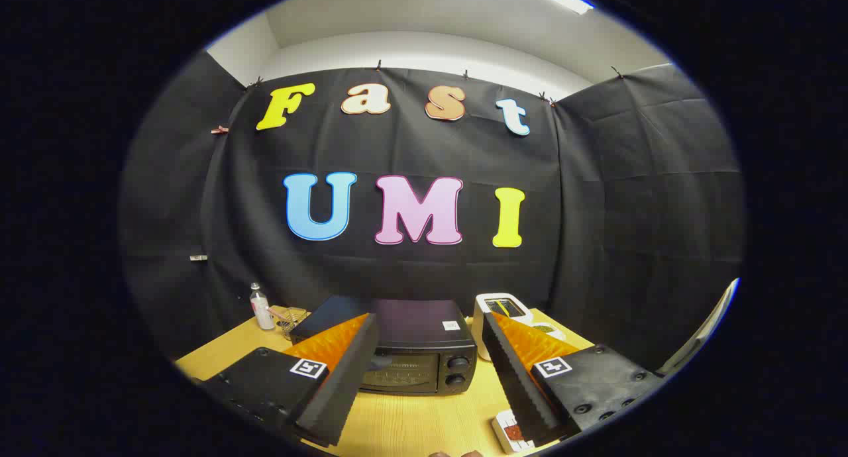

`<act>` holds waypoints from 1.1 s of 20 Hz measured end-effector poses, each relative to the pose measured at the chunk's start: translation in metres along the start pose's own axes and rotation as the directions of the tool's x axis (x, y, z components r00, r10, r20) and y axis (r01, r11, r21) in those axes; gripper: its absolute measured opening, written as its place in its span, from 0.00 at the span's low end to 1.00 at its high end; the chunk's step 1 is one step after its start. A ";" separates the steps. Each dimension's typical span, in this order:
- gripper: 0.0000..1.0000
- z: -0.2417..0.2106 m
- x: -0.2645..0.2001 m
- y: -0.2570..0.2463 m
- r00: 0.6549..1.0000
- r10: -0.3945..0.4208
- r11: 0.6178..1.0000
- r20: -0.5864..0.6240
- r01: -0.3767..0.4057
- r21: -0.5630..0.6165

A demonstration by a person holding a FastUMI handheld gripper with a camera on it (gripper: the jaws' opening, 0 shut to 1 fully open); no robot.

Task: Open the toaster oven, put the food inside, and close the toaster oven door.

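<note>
Now, from the gripper view: looking forward along the two fingers, spread wide apart and clamped on nothing, with the gripper point(427, 377) held above the near part of a pale wooden table point(424, 424). Straight ahead, between the fingers and beyond their tips, sits the toaster oven point(414, 351), dark-bodied, door up and closed, glass front facing this way, two round knobs point(457, 371) stacked on its right side, a small white sticker on its top. Left finger's tip overlapping the oven's left front corner in the picture, though contact cannot be told. Down close by the right finger, partly hidden behind it, lies a small white tray point(509, 434) carrying something reddish-brown, likely the food; hard to tell more. Further back on the left, beside the oven, stands a small clear bottle point(260, 308) with a white label, and just next to it a little wire basket point(291, 318). Back right, beside the oven's far corner, stands a white device point(500, 308) with a dark panel, and near it a white dish point(546, 329) holding something green. Behind all of it hangs black cloth as the booth wall.
</note>
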State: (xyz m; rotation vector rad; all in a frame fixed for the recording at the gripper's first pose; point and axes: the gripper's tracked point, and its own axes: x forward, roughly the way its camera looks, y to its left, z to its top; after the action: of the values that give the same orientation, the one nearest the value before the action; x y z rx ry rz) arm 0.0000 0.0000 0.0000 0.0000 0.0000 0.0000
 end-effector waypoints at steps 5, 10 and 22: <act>0.97 0.004 -0.004 0.008 1.000 0.005 1.000 0.009 -0.005 -0.020; 0.97 0.002 -0.006 0.009 1.000 -0.006 1.000 0.001 0.006 -0.012; 0.97 -0.002 -0.007 0.021 1.000 0.008 0.999 -0.015 -0.009 -0.037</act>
State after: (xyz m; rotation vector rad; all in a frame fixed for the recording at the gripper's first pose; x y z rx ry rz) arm -0.0067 0.0206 -0.0018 -0.0368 0.0153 0.0083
